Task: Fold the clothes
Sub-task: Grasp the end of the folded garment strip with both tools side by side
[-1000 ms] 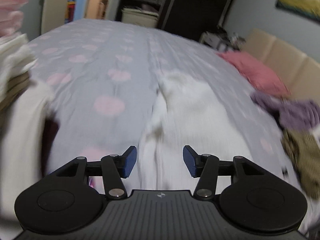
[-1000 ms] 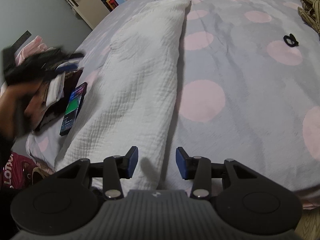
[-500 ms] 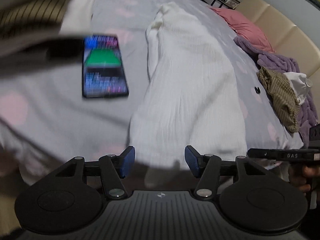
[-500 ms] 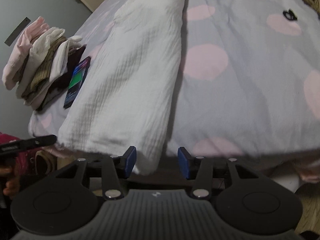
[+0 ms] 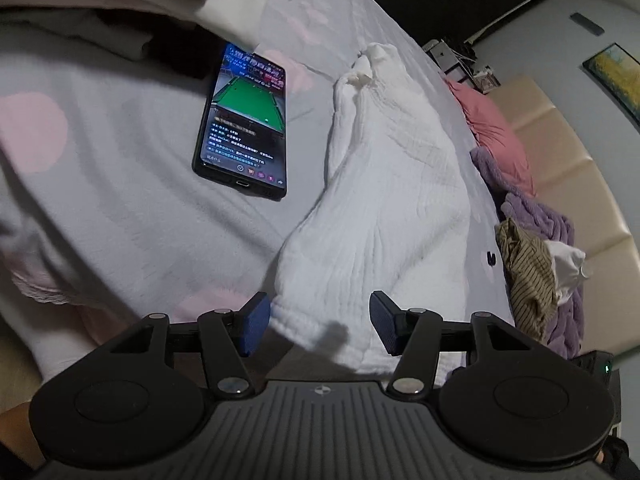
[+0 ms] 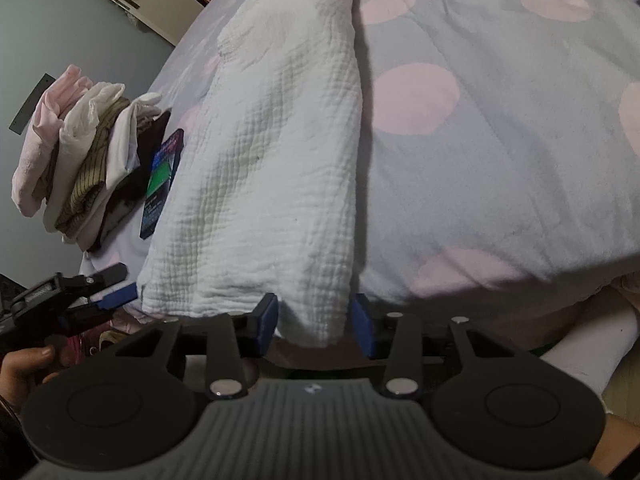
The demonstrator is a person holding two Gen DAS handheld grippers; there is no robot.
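White crinkled garment (image 6: 272,152) lies lengthwise on the dotted bedsheet (image 6: 500,168), near hem hanging off the bed edge. Right gripper (image 6: 314,322) spread, straddling hem corner at 6 o'clock. Left gripper (image 5: 320,324) spread at the opposite hem corner. Phone (image 5: 244,124) at 10 o'clock of garment, folded stack (image 6: 80,160) beyond.

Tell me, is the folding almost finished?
Partly. A stack of folded clothes sits beside the phone. The white garment lies long on the bed, and both the left gripper and right gripper, jaws open, frame its near edge. An unfolded pile waits by the headboard.
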